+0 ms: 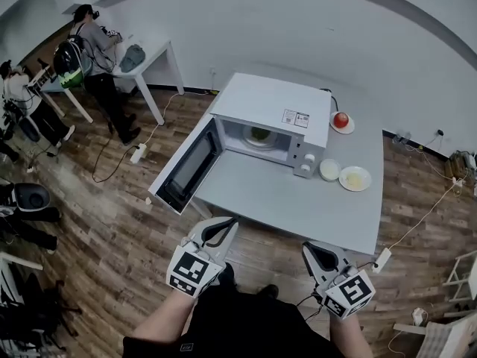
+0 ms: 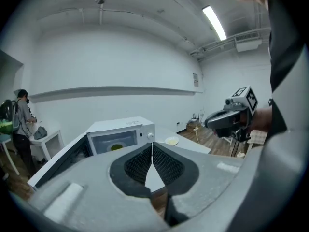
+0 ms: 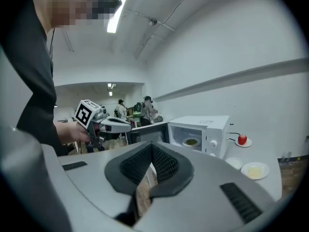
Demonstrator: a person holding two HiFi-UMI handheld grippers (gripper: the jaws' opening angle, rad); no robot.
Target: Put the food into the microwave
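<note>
The white microwave point(image 1: 272, 110) stands on the grey table point(image 1: 298, 200) with its door point(image 1: 186, 166) swung open to the left. Inside it sits a plate of green food point(image 1: 259, 134), also seen from the left gripper view point(image 2: 116, 147) and the right gripper view point(image 3: 191, 141). My left gripper point(image 1: 226, 227) and right gripper point(image 1: 314, 251) hover near my body, short of the table's front edge. Both are shut with nothing between their jaws, as the left gripper point(image 2: 152, 151) and right gripper point(image 3: 152, 153) show in their own views.
Right of the microwave lie a red fruit on a saucer point(image 1: 340, 120), a white bowl point(image 1: 329, 170) and a plate with pale yellow food point(image 1: 355, 178). People stand at white tables point(image 1: 153, 54) at the far left. Cables and a power strip point(image 1: 138, 153) lie on the wooden floor.
</note>
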